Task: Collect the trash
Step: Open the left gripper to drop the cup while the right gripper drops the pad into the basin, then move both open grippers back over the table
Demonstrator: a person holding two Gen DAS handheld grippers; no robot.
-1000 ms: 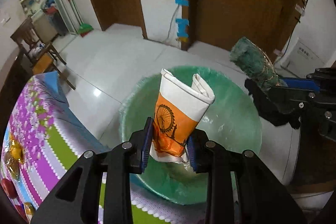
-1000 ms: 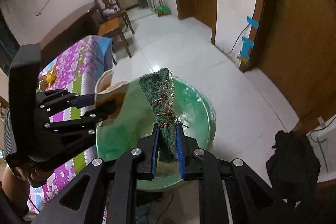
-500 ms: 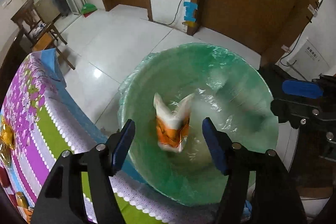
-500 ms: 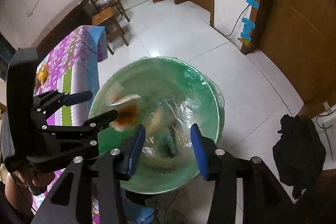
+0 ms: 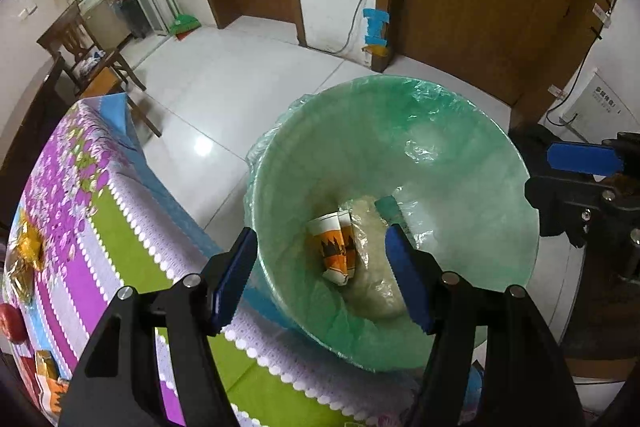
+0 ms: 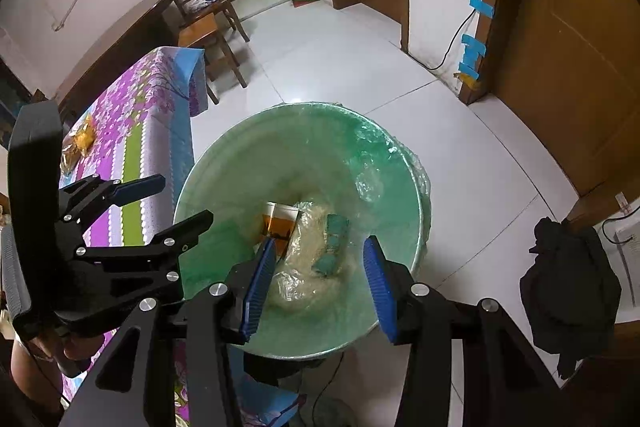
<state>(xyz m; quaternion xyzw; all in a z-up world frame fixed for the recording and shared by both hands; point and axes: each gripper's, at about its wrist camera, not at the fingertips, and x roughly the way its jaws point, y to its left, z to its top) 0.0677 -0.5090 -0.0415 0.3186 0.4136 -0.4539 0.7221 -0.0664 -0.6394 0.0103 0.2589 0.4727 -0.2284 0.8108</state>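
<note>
Trash is now lying at the bottom of the bin (image 5: 400,163): the crushed paper cup (image 5: 334,251) and the green sponge roll (image 6: 334,245) are both resting on the liner, side by side with a clear plastic wad between them.

Nearest the cameras, the left gripper (image 5: 320,279) is hanging over the bin's near rim with its blue fingers spread and nothing between them; a second ago those fingers were pinching the cup upright above the bin. Its jaws have just been opening, and the cup is no longer in them. The right gripper (image 6: 320,279) is hovering likewise, fingers apart and empty, where a second ago it was clamping the sponge roll; its jaws have also just been opening, and the roll is lying well below them.

Both drops are looking clean: neither piece is hanging on the rim or catching on the liner's edge.

Beside the bin, the table (image 5: 100,227) with its flowered cloth is still carrying a few small things near its left edge, among them a gold wrapper (image 5: 28,247), so more collecting is probably waiting. Turning back toward that table is likely the step coming up.

Farther off, the tiled floor is stretching toward a wooden chair (image 6: 200,15) and brown doors.
</note>
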